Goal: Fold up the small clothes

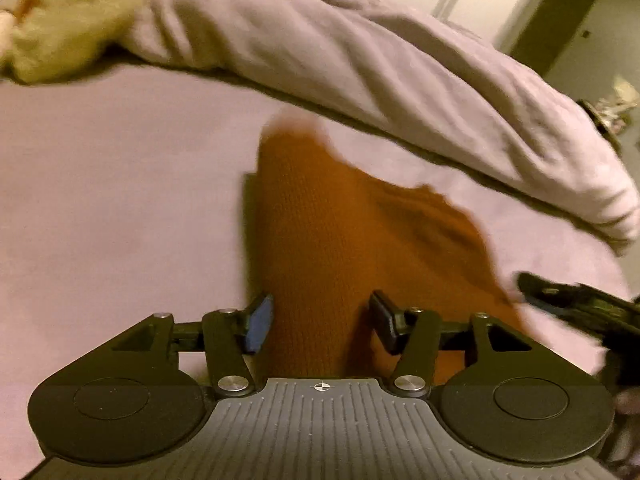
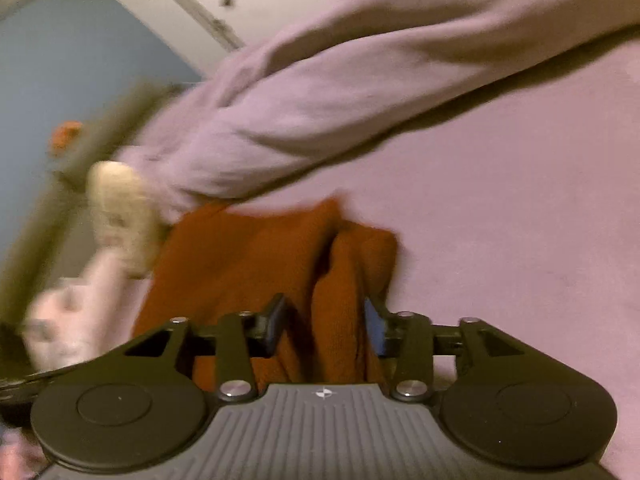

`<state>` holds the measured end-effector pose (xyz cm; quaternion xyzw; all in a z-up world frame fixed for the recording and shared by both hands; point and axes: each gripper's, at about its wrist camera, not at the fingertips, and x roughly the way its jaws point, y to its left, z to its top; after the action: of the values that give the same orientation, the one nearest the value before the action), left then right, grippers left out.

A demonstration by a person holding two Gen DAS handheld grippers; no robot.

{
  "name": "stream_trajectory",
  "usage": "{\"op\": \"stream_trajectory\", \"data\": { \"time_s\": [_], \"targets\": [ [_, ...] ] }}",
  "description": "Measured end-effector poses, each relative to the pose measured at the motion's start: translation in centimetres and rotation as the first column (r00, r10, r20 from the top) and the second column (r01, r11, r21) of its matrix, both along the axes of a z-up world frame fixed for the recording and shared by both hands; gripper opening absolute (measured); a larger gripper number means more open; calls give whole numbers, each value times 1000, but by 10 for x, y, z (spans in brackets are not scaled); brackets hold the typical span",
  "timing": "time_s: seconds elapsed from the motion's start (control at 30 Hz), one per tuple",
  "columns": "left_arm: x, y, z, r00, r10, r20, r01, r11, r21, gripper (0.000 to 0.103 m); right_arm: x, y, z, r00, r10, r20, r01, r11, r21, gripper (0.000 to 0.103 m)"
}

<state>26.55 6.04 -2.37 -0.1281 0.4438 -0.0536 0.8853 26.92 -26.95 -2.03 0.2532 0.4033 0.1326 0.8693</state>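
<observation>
A small rust-orange knitted garment [image 1: 340, 240] lies on a pale pink bed sheet [image 1: 120, 200]. My left gripper [image 1: 320, 322] has its jaws apart with the garment's near edge lying between them. My right gripper [image 2: 324, 328] also has its jaws apart, with a raised fold of the same garment [image 2: 256, 248] between them. The right gripper's tip shows at the right edge of the left wrist view [image 1: 576, 300]. Both views are blurred by motion.
A bunched lilac blanket [image 1: 360, 52] runs across the bed behind the garment, also in the right wrist view [image 2: 320, 100]. A cream plush toy [image 1: 52, 16] lies at the far left. A cream and pink soft thing [image 2: 116, 216] sits left of the garment.
</observation>
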Motion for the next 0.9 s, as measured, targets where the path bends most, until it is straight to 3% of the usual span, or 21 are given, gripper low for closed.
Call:
{"op": "stream_trajectory", "data": {
  "time_s": [0.03,0.1,0.17,0.3,0.37,0.47,0.53,0.57,0.67,0.77,0.9],
  "targets": [
    [-7,5,5,999,17,37,-18,1000,20,63,-9,4,5,999,-11,30,13,998,-67,44],
    [-17,11,15,991,85,106,-89,995,33,85,-28,15,21,993,5,120,16,986,-168,43],
    [-19,13,22,975,162,154,-162,987,-10,95,-46,34,37,978,69,199,-21,972,-233,42],
    [2,-4,20,951,263,164,-266,964,-5,97,-55,86,48,932,222,288,-76,894,-442,39],
    [10,-9,9,935,312,166,-324,945,48,97,-53,107,46,915,270,300,-87,858,-506,38],
    [27,-17,-2,933,326,153,-343,933,105,97,-47,134,41,893,302,334,-47,801,-597,35],
    [32,-17,-6,913,357,199,-387,911,143,97,-33,141,43,893,265,364,2,806,-591,35],
    [33,-17,-10,903,368,221,-403,903,147,98,-22,141,45,899,226,376,26,828,-559,35],
    [43,-20,-33,926,348,150,-367,921,129,100,0,145,40,901,172,397,59,860,-507,37],
    [49,-30,-56,932,345,113,-359,923,137,100,11,147,11,900,206,383,55,819,-571,39],
    [53,-35,-71,934,332,132,-349,926,142,102,2,128,-22,892,156,425,126,816,-564,39]
  ]
}}
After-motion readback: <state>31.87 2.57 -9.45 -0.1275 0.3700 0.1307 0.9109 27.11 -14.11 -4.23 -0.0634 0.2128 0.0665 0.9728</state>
